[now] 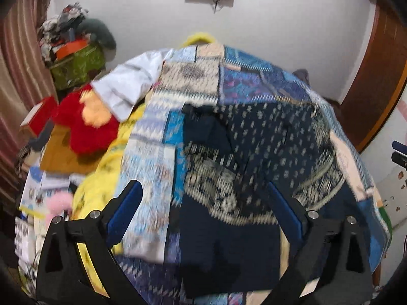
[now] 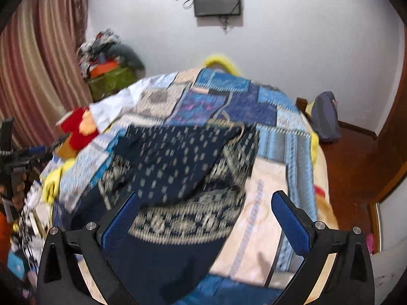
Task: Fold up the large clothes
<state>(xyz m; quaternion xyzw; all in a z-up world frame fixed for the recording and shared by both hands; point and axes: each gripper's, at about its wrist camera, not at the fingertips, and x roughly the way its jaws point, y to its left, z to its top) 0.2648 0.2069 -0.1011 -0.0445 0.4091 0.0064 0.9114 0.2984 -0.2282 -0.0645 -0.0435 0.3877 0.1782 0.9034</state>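
Navy patterned cloth lay part-folded on the quilt covering the bed, its top layer rumpled and askew. I judged the fold could slump or slide apart, since nothing pinned it. My left gripper and right gripper both stood wide above it, holding nothing, jaws clear of the cloth.

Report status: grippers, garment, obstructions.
Left gripper and right gripper open, empty. Dark patterned garment rumpled on patchwork bedspread. Nothing in the way.
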